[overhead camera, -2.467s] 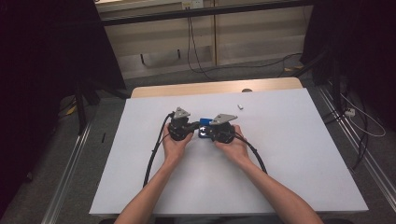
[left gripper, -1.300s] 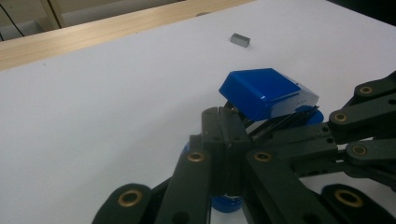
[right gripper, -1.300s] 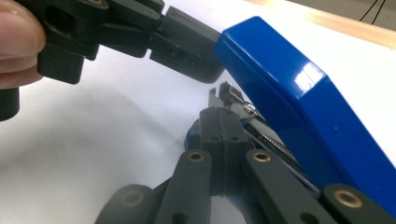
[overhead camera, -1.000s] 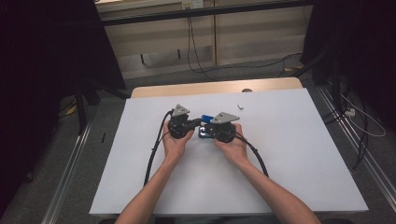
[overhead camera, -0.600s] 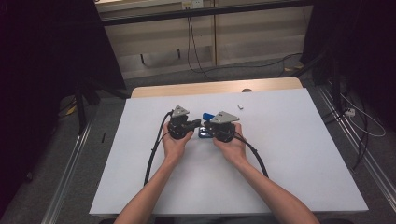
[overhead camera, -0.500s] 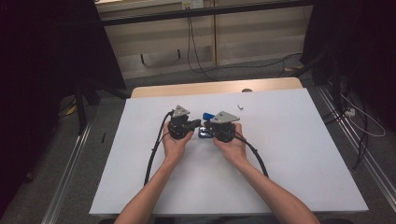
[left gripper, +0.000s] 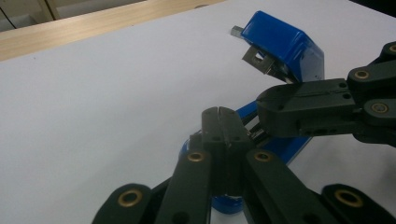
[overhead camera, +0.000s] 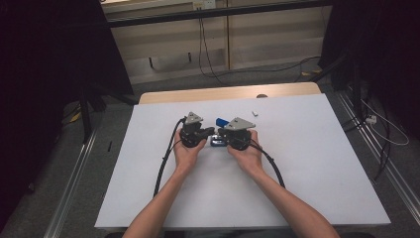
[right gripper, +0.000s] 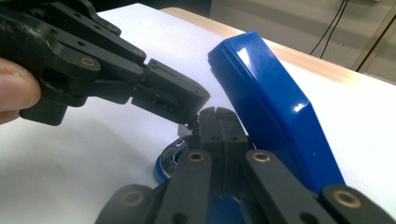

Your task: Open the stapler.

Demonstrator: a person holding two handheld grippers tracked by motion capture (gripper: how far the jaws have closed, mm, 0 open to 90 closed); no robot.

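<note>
A blue stapler (overhead camera: 221, 121) lies hinged open at mid-table, its lid (left gripper: 285, 44) raised off the base (left gripper: 275, 144). My left gripper (overhead camera: 212, 132) comes in from the left, jaws pressed together, at the base just under the lid. In its own view the left gripper (left gripper: 219, 112) shows no gap. My right gripper (overhead camera: 221, 135) meets it from the right. Its jaws are shut too, close beside the lid (right gripper: 266, 93), in the right gripper view (right gripper: 215, 112). The two tips nearly touch. Whether either pinches a thin stapler part is hidden.
White sheet (overhead camera: 307, 163) covers the table, with a wooden strip (overhead camera: 228, 93) along the far edge. A small white piece (overhead camera: 255, 113) lies behind the right gripper. Black cables (overhead camera: 166, 158) trail back from both grippers along the forearms.
Both hands have stayed almost still at mid-table. The blue lid now shows slightly farther back and higher between the grippers than 2.5 s ago.
</note>
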